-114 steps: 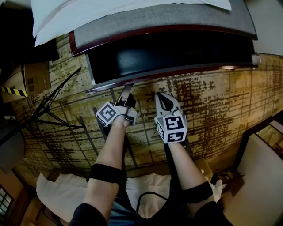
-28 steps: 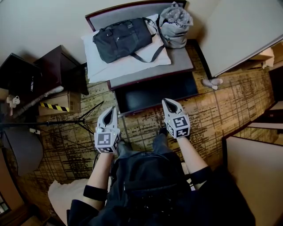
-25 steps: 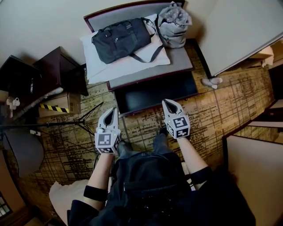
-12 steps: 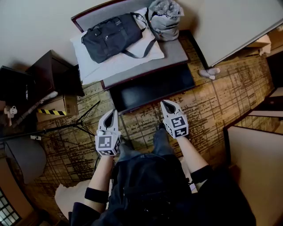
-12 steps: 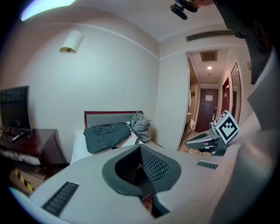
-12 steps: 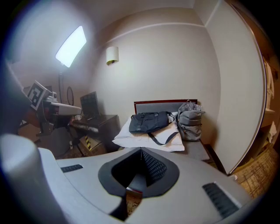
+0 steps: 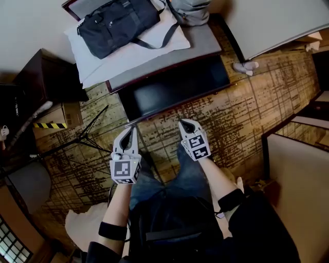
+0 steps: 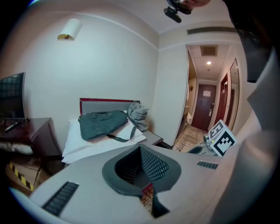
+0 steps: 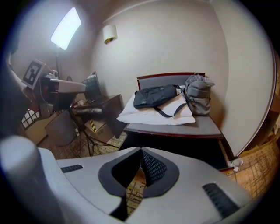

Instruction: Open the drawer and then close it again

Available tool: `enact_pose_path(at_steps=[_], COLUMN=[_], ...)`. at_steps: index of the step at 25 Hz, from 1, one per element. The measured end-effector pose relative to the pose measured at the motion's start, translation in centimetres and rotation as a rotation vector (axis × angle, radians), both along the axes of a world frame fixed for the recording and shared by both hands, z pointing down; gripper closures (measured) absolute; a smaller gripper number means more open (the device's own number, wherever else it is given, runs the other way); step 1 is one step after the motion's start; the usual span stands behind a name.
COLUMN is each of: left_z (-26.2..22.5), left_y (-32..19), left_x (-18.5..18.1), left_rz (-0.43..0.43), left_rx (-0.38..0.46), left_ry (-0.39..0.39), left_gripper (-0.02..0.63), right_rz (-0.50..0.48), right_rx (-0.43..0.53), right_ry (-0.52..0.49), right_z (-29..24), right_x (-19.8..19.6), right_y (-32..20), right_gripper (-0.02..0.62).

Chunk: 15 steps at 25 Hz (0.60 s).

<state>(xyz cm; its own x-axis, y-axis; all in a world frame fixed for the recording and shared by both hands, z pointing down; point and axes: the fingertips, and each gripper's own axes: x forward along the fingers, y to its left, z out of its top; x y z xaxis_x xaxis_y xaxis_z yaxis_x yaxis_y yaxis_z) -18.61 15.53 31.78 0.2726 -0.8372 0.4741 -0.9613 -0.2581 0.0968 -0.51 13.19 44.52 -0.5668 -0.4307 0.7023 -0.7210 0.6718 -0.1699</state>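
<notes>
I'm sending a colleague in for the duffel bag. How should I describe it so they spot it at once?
Find the low grey-topped bench against the wall. A white pillow lies on it, and the duffel bag rests on that: dark, flat, long-strapped, unlike the lumpy grey sack beside it.

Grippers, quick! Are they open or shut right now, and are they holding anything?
Left gripper: shut, nothing between its jaws.
Right gripper: shut, nothing between its jaws.
</notes>
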Motion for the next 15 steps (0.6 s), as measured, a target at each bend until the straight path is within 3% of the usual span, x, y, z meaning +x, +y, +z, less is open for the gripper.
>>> enact_pose_path(at_steps=[8, 15], left_z=[10.5, 18.7], left_y=[-1.3, -3.1], left_x=[-0.2, 2.3], left_rz=[-0.021, -0.026], left_rx=[-0.041, -0.018], left_ry=[-0.018, 0.018], left_gripper=[0.604, 0.604], right_rz=[0.011, 0.048], right_rx=[-0.173, -0.217], right_ry=[0.047, 0.066], right_z=[16.0, 27.0], right_x=[-1.2, -0.1], right_y=[1.8, 1.7], right_gripper=[0.595, 0.595])
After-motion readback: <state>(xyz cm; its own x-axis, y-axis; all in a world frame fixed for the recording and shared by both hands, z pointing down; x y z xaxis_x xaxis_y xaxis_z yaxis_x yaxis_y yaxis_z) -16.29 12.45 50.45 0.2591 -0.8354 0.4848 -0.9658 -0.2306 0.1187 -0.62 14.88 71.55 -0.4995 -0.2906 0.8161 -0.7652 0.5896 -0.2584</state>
